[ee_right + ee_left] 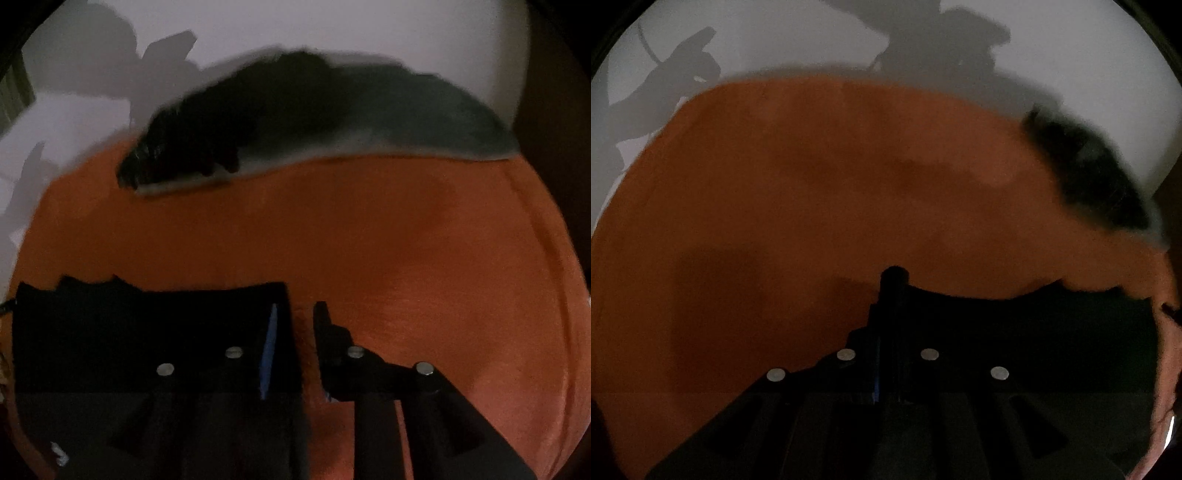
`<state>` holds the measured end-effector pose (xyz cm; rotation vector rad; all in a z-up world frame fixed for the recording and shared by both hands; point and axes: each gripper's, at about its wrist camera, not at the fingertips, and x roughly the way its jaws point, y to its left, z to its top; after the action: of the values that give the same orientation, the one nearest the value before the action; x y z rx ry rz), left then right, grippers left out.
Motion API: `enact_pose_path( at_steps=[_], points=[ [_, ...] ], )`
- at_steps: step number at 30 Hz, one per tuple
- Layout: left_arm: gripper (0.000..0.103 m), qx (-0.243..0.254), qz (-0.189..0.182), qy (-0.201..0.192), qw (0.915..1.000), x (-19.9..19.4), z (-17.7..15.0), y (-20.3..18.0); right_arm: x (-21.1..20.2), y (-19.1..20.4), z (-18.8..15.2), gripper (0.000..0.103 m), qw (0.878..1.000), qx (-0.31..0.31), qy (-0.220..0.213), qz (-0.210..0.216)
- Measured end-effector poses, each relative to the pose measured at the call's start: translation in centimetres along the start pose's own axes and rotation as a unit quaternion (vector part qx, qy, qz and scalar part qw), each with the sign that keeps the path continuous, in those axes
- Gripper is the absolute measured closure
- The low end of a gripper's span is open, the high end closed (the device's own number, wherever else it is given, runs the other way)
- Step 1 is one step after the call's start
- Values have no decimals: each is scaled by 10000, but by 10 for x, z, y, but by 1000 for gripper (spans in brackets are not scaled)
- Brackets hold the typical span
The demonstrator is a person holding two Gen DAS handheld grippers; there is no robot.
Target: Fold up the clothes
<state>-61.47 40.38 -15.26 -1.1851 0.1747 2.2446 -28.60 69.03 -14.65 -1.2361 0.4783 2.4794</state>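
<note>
An orange garment (pixel 812 192) fills most of the left wrist view, spread over a white table (pixel 812 37); it also fills the right wrist view (pixel 406 240). My left gripper (pixel 894 280) has its fingers pressed together on the garment's near edge. My right gripper (pixel 301 314) is nearly closed, with orange fabric pinched in the narrow gap between its fingers. A dark grey-black garment (pixel 332 110) lies along the orange one's far edge and shows at the right in the left wrist view (pixel 1086 166).
The white table (pixel 332 26) extends behind the clothes, crossed by shadows of the grippers. A dark edge of the room lies at the far right (pixel 554 110).
</note>
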Motion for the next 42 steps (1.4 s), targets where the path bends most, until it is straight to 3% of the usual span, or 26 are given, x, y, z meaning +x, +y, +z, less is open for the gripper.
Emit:
enact_pose_path(
  at_steps=[4, 7, 11, 15, 16, 18, 20, 23, 29, 31, 34, 37, 38, 39, 40, 41, 42],
  points=[
    [67, 337, -27, -483, 9983, -83, -24, -10, -76, -2, -31, 84, 9992, -88, -309, 241],
    [51, 641, -305, -444, 9965, -139, -73, -17, -121, 7, -76, 84, 9971, -165, -342, 665],
    [48, 417, -486, -29, 9979, -172, -147, 5, -160, 12, -153, 81, 9951, -11, -265, 953],
    [48, -458, -676, 573, 9950, -169, -203, 68, -159, -20, -219, 61, 9899, 716, 165, 1215],
    [48, -719, -767, 721, 9918, -164, -214, 82, -154, -28, -229, 59, 9890, 855, 286, 1175],
    [48, -1215, -1296, 935, 9796, -154, -231, 103, -142, -44, -238, 59, 9840, 1191, 524, 1213],
    [48, -1487, -1567, 1032, 9709, -143, -238, 108, -137, -62, -251, 59, 9715, 1850, 562, 1373],
    [48, -1575, -1715, 1105, 9662, -128, -241, 97, -131, -73, -263, 59, 9474, 2550, 638, 1824],
    [48, -1705, -1958, 1335, 9564, -88, -234, 78, -106, -75, -264, 59, 9352, 2775, 882, 2014],
    [48, -1893, -2037, 1419, 9500, -77, -232, 79, -94, -81, -266, 59, 9258, 2958, 1050, 2105],
    [48, -2416, -2272, 1493, 9315, -67, -233, 92, -81, -88, -268, 59, 9087, 3298, 1147, 2288],
    [44, -3053, -2582, 1563, 9032, -59, -236, 107, -76, -92, -266, 59, 8946, 3549, 1083, 2490],
    [44, -3263, -2695, 1555, 8926, -57, -237, 111, -75, -93, -265, 59, 8909, 3614, 1049, 2544],
    [44, -3365, -2730, 1535, 8881, -56, -237, 112, -74, -93, -262, 59, 8878, 3661, 1019, 2595],
    [52, -3440, -2745, 1512, 8851, -55, -236, 113, -71, -91, -260, 59, 8854, 3691, 994, 2645],
    [62, -3407, -2704, 1492, 8880, -55, -235, 111, -69, -89, -257, 59, 8836, 3710, 977, 2684],
    [87, -3346, -2649, 1472, 8923, -55, -234, 108, -66, -86, -253, 59, 8845, 3686, 990, 2681]
  ],
)
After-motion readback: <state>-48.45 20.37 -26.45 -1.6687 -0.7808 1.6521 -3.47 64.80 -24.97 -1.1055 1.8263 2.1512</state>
